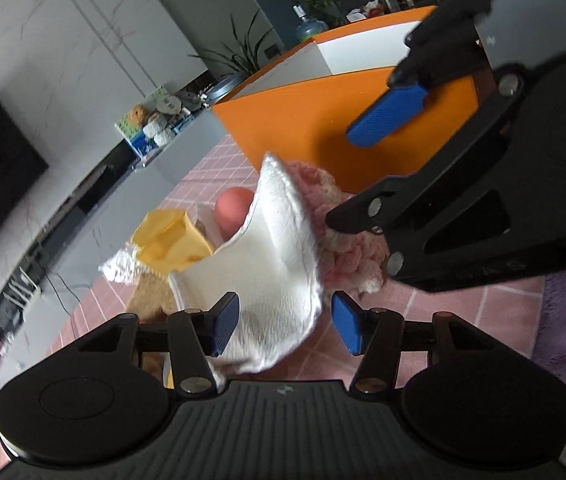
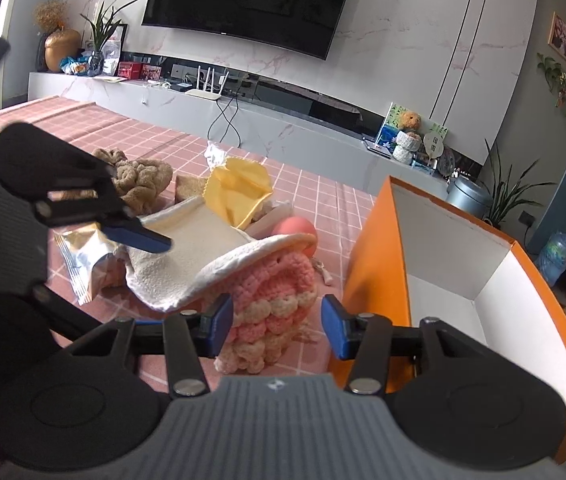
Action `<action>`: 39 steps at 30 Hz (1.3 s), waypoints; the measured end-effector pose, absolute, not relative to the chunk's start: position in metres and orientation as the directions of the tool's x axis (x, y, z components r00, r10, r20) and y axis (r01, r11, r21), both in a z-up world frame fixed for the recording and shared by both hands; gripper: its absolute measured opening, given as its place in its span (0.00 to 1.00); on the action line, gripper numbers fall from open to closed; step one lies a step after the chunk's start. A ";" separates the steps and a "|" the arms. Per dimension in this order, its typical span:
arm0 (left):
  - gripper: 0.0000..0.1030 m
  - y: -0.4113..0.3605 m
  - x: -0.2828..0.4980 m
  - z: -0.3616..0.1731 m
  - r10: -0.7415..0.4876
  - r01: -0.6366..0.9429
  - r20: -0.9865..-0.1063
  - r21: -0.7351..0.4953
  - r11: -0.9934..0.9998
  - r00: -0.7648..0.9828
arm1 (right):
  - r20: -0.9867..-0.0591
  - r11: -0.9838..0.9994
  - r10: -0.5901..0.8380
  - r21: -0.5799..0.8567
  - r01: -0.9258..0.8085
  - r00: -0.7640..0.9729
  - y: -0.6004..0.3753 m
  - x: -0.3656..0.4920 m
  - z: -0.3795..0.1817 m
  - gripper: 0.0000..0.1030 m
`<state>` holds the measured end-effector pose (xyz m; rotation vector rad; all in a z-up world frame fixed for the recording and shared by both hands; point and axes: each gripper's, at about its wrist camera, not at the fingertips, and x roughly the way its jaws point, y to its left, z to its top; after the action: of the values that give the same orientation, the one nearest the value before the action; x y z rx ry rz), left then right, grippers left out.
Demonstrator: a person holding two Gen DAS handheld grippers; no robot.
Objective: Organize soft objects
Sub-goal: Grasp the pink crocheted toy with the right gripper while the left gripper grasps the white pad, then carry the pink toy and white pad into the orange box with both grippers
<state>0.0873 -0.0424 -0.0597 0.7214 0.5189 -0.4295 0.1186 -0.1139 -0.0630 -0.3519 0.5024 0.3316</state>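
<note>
the orange box (image 2: 375, 240) stands just right of the right gripper (image 2: 277, 326), whose spread fingers flank the pink knitted piece (image 2: 271, 296) on the table (image 2: 323, 196), while the left gripper (image 1: 285, 322) holds spread fingers around the white cloth (image 1: 275, 280).

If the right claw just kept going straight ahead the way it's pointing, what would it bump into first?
Most likely the pink and cream crocheted piece lying on the pink checked tablecloth: it sits right ahead between the right claw's open jaws, by the orange box. Depth is hard to judge through this lens.
</note>
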 end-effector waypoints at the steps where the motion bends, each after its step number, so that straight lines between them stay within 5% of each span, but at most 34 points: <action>1: 0.60 -0.043 0.089 -0.061 -0.192 0.537 -0.581 0.509 0.673 0.791 | -0.519 0.888 0.225 -0.239 -0.393 0.824 -0.114 0.119 -0.063 0.47; 6: 0.13 -0.040 0.096 -0.066 -0.190 0.523 -0.607 0.436 0.732 0.772 | -0.519 0.878 0.256 -0.229 -0.421 0.815 -0.112 0.120 -0.060 0.47; 9: 0.06 -0.026 0.096 -0.053 -0.209 0.500 -0.602 0.368 0.784 0.771 | -0.516 0.870 0.269 -0.231 -0.435 0.813 -0.108 0.119 -0.060 0.47; 18: 0.05 0.022 0.090 -0.011 -0.179 0.311 -0.548 0.158 0.937 0.817 | -0.521 0.878 0.299 -0.179 -0.445 0.800 -0.100 0.126 -0.058 0.48; 23: 0.05 0.041 0.093 -0.006 -0.175 0.234 -0.552 0.039 0.971 0.816 | -0.538 0.890 0.199 -0.251 -0.381 0.819 -0.081 0.130 -0.078 0.68; 29: 0.05 0.042 0.093 -0.010 -0.193 0.236 -0.554 0.006 0.972 0.810 | -0.550 0.896 0.141 -0.283 -0.342 0.823 -0.071 0.143 -0.098 0.67; 39: 0.05 0.037 0.088 -0.011 -0.203 0.240 -0.556 -0.006 0.971 0.806 | -0.552 0.900 0.159 -0.260 -0.350 0.818 -0.080 0.142 -0.096 0.22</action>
<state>0.0883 0.0367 -0.0108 0.0658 0.5875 -0.2372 0.1422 -0.0803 -0.0963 -0.3630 0.5495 0.2774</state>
